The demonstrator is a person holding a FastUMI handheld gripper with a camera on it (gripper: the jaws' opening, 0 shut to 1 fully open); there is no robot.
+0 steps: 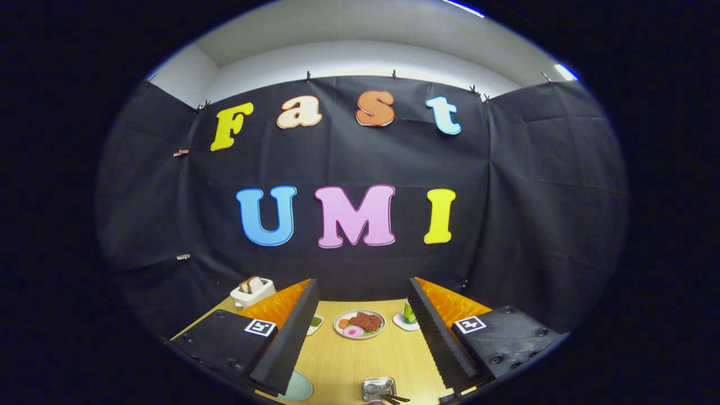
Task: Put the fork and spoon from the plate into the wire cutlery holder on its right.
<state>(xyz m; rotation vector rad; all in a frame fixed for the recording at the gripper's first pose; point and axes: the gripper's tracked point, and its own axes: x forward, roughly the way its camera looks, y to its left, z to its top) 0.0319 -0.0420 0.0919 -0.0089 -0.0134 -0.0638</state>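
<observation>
The claw [360,343] hangs above the wooden table [360,354] with its two black ribbed fingers [292,332] spread wide apart and nothing between them — it is open and empty.

What the coming move turns on is that the task's things lie low and near, below the gap between the fingers, not out ahead where the claw now looks. A small shiny metal holder [378,388] — probably the wire cutlery holder, though it is too small to be sure — sits on the table close under the claw, nearer the right finger than the left. Just on the near side of it lie two thin dark handles [394,399], most likely the fork and spoon; their long axis runs roughly across the claw's line, slanting slightly. To the left of the holder, part-hidden by the left finger, is the rim of a pale blue-green plate [298,387]. So the claw would probably have to tip down and draw back.

Beyond the holder, at the far side of the table: a plate of toy food [359,324], a green can on a white coaster [409,313], a small dish with something green [316,322], and a white toaster with bread [252,289].
</observation>
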